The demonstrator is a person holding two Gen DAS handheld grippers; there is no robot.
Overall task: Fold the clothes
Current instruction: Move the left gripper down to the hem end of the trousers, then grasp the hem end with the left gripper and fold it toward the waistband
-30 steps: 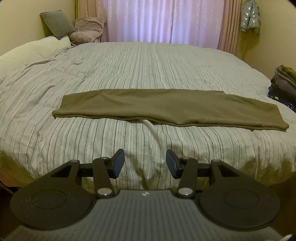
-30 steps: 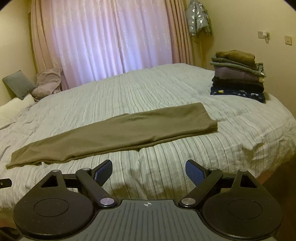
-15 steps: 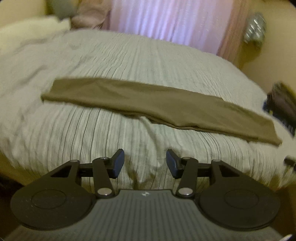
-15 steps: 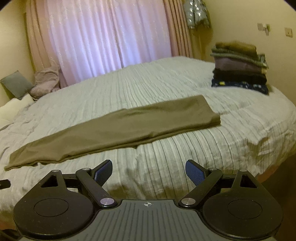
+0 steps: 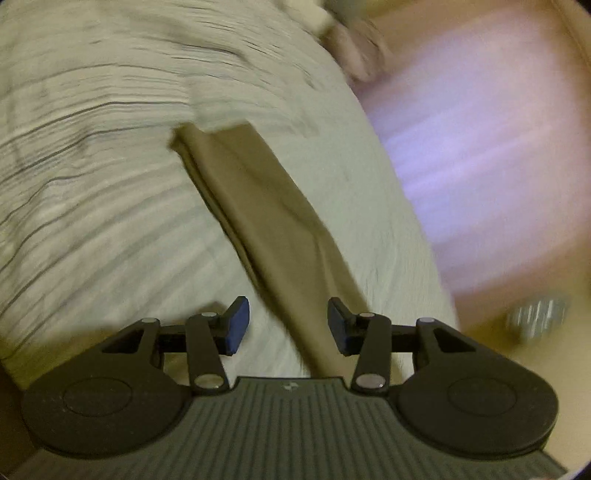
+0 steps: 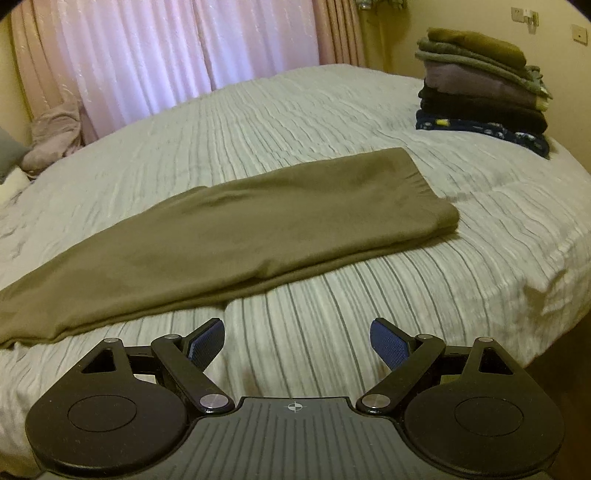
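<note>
left claw [image 5: 288, 324] rolled, closing, garment [image 5: 266, 218] diagonal

A wide bed [image 6: 332, 122] fills most of the room, covered by a pale grey spread with thin dark stripes. Behind the bed, sheer curtains [image 6: 184, 55] glow pinkish-white with daylight, framed on both sides by heavier peach drapes [image 6: 338, 33]. To the right of the bed stands a yellow-cream wall [image 6: 480, 14] carrying small switch plates [image 6: 578, 34]. At the bed's far left corner, just below the curtains, lie a crumpled pinkish blanket [image 6: 55, 136] and a grey cushion [image 6: 9, 155].
</note>
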